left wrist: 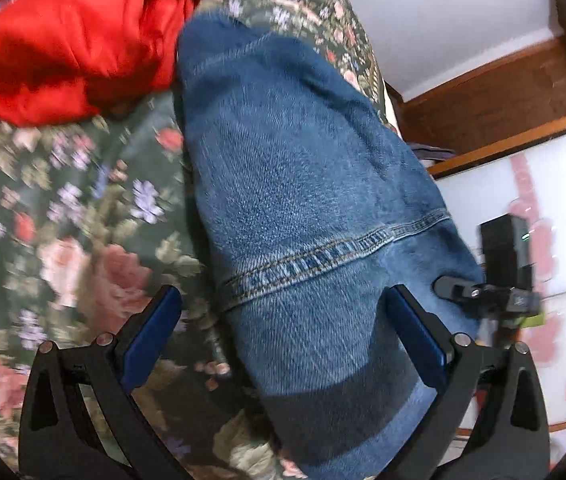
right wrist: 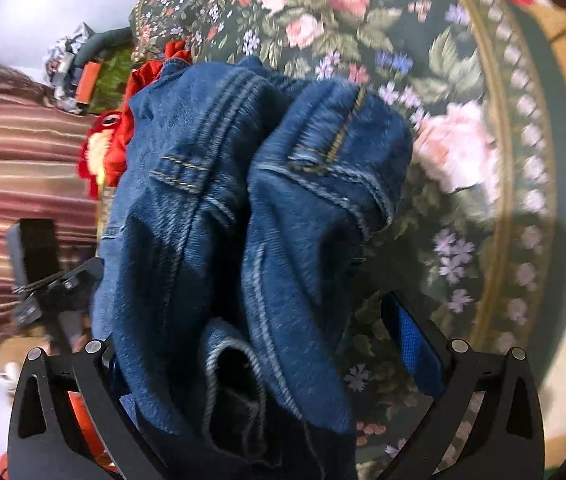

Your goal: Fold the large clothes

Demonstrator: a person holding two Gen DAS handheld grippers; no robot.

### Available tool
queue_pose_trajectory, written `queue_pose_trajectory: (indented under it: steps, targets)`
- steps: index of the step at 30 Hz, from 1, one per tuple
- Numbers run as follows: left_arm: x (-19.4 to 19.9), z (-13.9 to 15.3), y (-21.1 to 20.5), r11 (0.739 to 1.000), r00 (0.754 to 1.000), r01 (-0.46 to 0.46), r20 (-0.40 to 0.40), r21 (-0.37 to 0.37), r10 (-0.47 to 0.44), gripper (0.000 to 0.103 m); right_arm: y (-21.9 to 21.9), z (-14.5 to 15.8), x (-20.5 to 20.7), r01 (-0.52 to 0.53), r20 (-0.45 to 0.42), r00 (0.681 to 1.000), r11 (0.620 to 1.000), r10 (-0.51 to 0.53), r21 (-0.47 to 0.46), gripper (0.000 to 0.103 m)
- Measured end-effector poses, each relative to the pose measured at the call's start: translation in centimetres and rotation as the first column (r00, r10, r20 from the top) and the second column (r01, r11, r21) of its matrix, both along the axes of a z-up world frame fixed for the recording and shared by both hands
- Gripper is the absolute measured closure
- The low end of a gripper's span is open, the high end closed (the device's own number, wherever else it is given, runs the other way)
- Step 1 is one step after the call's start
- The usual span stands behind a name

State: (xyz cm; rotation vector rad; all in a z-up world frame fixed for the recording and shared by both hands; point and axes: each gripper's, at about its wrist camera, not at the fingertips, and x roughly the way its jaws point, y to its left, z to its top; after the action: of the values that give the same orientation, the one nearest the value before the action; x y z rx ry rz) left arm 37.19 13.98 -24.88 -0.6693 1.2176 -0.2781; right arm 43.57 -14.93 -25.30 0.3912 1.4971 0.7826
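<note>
Both tongs, left (left wrist: 283, 320) and right (right wrist: 251, 332), gape around unclamped jeans (left wrist: 303, 184), which may slump and lose their fold.

floral cover (left wrist: 63, 208), white wall (left wrist: 443, 12), wooden trim (left wrist: 495, 92)

Both fisheye views are evenly and fairly brightly lit, with curved, dark-vignetted edges, motion blur smearing the floral cloth (left wrist: 63, 208) and the jeans (right wrist: 243, 200), and a soft shadow falling on the cloth beside the denim in the right wrist view.
</note>
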Motion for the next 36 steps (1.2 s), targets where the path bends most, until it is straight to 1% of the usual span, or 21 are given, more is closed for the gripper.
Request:
queue_pose_trajectory:
  steps: [2, 4, 8, 13, 16, 18, 19, 20, 21, 22, 23, 24, 26, 28, 31, 33, 36]
  targets:
    - [0.5, -0.9, 0.0, 0.999, 1.000, -0.012, -0.024, -0.039, 0.011, 0.000, 0.1, -0.9, 0.2, -0.012, -0.037, 0.999, 0.999, 0.014, 0.043, 0.000]
    - [1.0, -1.3, -0.1, 0.999, 0.999, -0.021, -0.033, -0.049, 0.019, 0.000, 0.2, -1.0, 0.4, -0.019, -0.040, 0.999, 0.998, 0.021, 0.063, 0.000]
    - [2.0, -1.3, -1.0, 1.000, 1.000, -0.002, -0.029, -0.018, 0.002, 0.000, 0.5, -0.8, 0.7, -0.029, -0.032, 0.999, 0.997, 0.032, 0.078, 0.000]
    - [3.6, -1.7, -2.0, 1.000, 0.999, 0.025, -0.023, -0.018, -0.025, 0.000, 0.9, -0.8, 1.5, -0.004, -0.044, 0.999, 0.996, 0.008, 0.092, 0.000]
    - [4.3, -1.5, -1.9, 0.998, 0.999, 0.029, -0.013, -0.051, -0.030, 0.000, 0.8, -0.8, 1.5, 0.008, -0.052, 0.999, 0.995, -0.003, 0.095, 0.000]
    - [5.0, -1.4, -2.4, 0.996, 0.999, 0.037, -0.006, -0.081, -0.037, 0.000, 0.6, -0.7, 1.4, 0.015, -0.052, 0.999, 0.995, -0.010, 0.095, 0.005]
    - [5.2, -1.3, -2.5, 0.995, 0.999, 0.035, -0.001, -0.093, -0.036, 0.003, 0.5, -0.7, 1.4, 0.016, -0.051, 0.999, 0.995, -0.011, 0.094, 0.007]
    - [5.3, -1.2, -2.6, 0.995, 1.000, 0.030, 0.000, -0.094, -0.030, 0.005, 0.4, -0.6, 1.3, 0.019, -0.053, 0.999, 0.995, -0.014, 0.095, 0.014]
    - [5.3, -1.0, -2.6, 0.996, 1.000, 0.025, -0.001, -0.080, -0.025, 0.012, 0.2, -0.5, 1.2, 0.024, -0.058, 0.998, 0.995, -0.018, 0.099, 0.018]
    - [5.4, -0.8, -2.6, 0.998, 1.000, 0.019, -0.003, -0.060, -0.019, 0.021, 0.1, -0.4, 1.1, 0.031, -0.061, 0.998, 0.995, -0.025, 0.098, 0.021]
    - [5.4, -0.5, -2.8, 1.000, 1.000, 0.015, -0.006, -0.023, -0.015, 0.027, -0.1, -0.3, 0.9, 0.035, -0.070, 0.997, 0.994, -0.029, 0.099, 0.027]
    - [5.5, -0.1, -2.9, 1.000, 1.000, 0.014, -0.006, -0.003, -0.014, 0.034, 0.0, -0.2, 1.0, 0.044, -0.078, 0.996, 0.994, -0.036, 0.097, 0.032]
    - [5.4, 0.9, -3.3, 0.999, 1.000, 0.025, 0.012, 0.024, -0.025, 0.039, 0.0, 0.3, 0.8, 0.054, -0.081, 0.996, 0.995, -0.047, 0.088, 0.037]
    - [5.3, 1.9, -3.9, 0.998, 0.998, 0.040, 0.037, 0.056, -0.042, 0.047, 0.2, 1.3, 0.4, 0.056, -0.052, 0.997, 0.996, -0.052, 0.072, 0.043]
    - [4.9, 4.9, -3.9, 0.996, 0.993, 0.046, 0.105, 0.081, -0.055, 0.053, 1.1, 3.4, -0.3, 0.059, -0.013, 0.998, 0.996, -0.058, 0.071, 0.048]
    - [4.8, 6.8, -3.7, 0.996, 0.988, 0.040, 0.145, 0.079, -0.051, 0.053, 1.7, 4.9, -0.7, 0.052, 0.016, 0.998, 0.996, -0.053, 0.078, 0.050]
    - [4.1, 10.5, -2.6, 0.995, 0.971, 0.028, 0.233, 0.095, -0.049, 0.053, 2.8, 7.6, -1.3, 0.040, 0.090, 0.995, 0.995, -0.048, 0.088, 0.050]
